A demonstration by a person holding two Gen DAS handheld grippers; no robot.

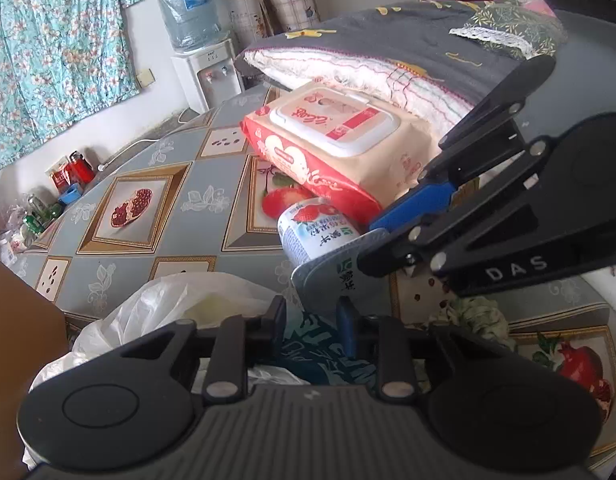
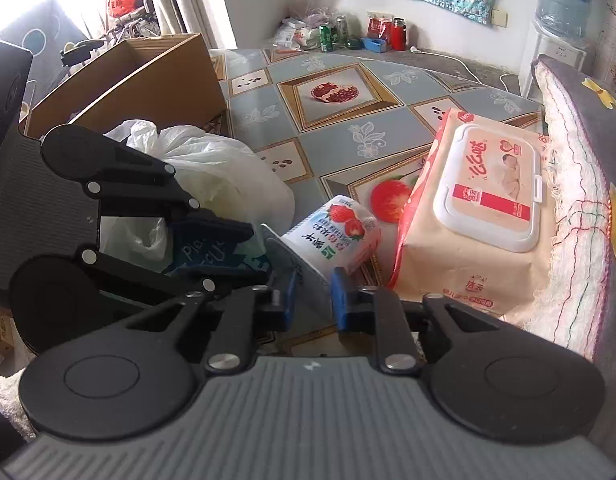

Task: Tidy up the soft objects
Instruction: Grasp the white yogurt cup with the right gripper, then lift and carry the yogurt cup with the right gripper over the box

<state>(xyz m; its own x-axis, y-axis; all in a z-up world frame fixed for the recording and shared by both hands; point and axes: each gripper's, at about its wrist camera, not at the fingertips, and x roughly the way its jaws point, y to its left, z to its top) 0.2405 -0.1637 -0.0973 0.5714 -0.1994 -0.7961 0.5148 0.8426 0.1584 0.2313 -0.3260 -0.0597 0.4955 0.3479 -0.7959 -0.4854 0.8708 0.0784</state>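
Note:
A white strawberry drink pouch (image 1: pixel 312 232) (image 2: pixel 340 228) lies on the patterned tablecloth (image 1: pixel 148 200), against a red and cream wet-wipes pack (image 1: pixel 332 140) (image 2: pixel 480 216). My right gripper (image 2: pixel 313 292) (image 1: pixel 368 244) is shut on the pouch's flat sealed end, blue pads on either side. My left gripper (image 1: pixel 312 320) (image 2: pixel 244 252) is shut on a dark teal soft item with pale lettering (image 1: pixel 324 348) (image 2: pixel 204 248), just left of the pouch. The two grippers sit close together, almost touching.
A folded grey quilt with white lining (image 1: pixel 388 52) (image 2: pixel 580 200) lies behind the wipes. A white plastic bag (image 1: pixel 156 312) (image 2: pixel 212 168) bulges beside the left gripper, with a cardboard box (image 2: pixel 140 80) behind it. A crumpled green-white cloth (image 1: pixel 476 312) lies at the table's right.

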